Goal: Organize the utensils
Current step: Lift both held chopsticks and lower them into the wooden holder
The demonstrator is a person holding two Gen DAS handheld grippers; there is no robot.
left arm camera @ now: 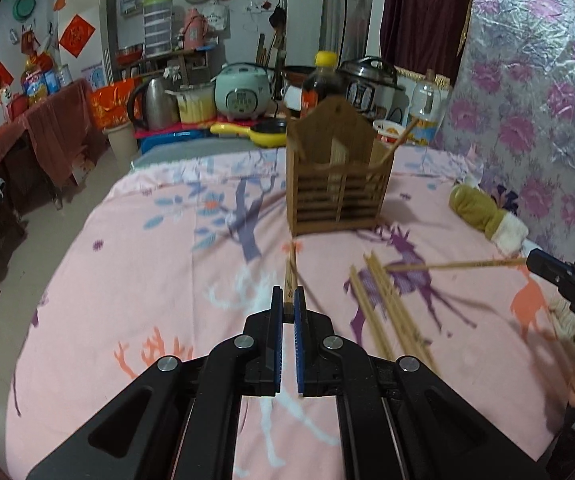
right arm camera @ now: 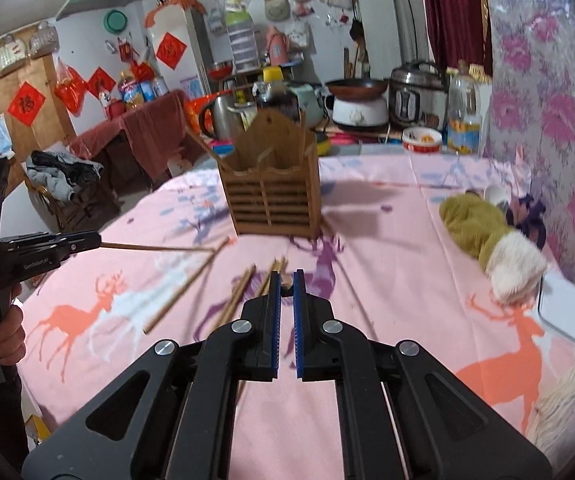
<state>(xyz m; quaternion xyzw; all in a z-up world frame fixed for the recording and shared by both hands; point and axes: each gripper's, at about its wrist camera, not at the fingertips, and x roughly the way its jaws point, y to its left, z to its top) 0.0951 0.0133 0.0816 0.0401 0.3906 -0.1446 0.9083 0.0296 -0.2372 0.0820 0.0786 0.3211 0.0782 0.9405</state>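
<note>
A slatted wooden utensil holder [left arm camera: 339, 184] stands on the pink deer-print cloth; it also shows in the right wrist view [right arm camera: 273, 200], with a few chopsticks in it. My left gripper [left arm camera: 288, 296] is shut on a wooden chopstick [left arm camera: 290, 276] that points toward the holder. My right gripper [right arm camera: 286, 280] is shut on the end of another chopstick [left arm camera: 455, 266], seen from the left view reaching left over the cloth. Several loose chopsticks [left arm camera: 387, 308] lie on the cloth between the grippers, also in the right wrist view [right arm camera: 191, 284].
An olive and white plush slipper [right arm camera: 487, 236] lies by the floral wall on the right. A white tablet-like slab [right arm camera: 563, 312] lies near it. Behind the table stand a rice cooker [left arm camera: 241, 96], kettle [left arm camera: 153, 104], sauce bottle [left arm camera: 321, 84] and pressure cooker [right arm camera: 417, 96].
</note>
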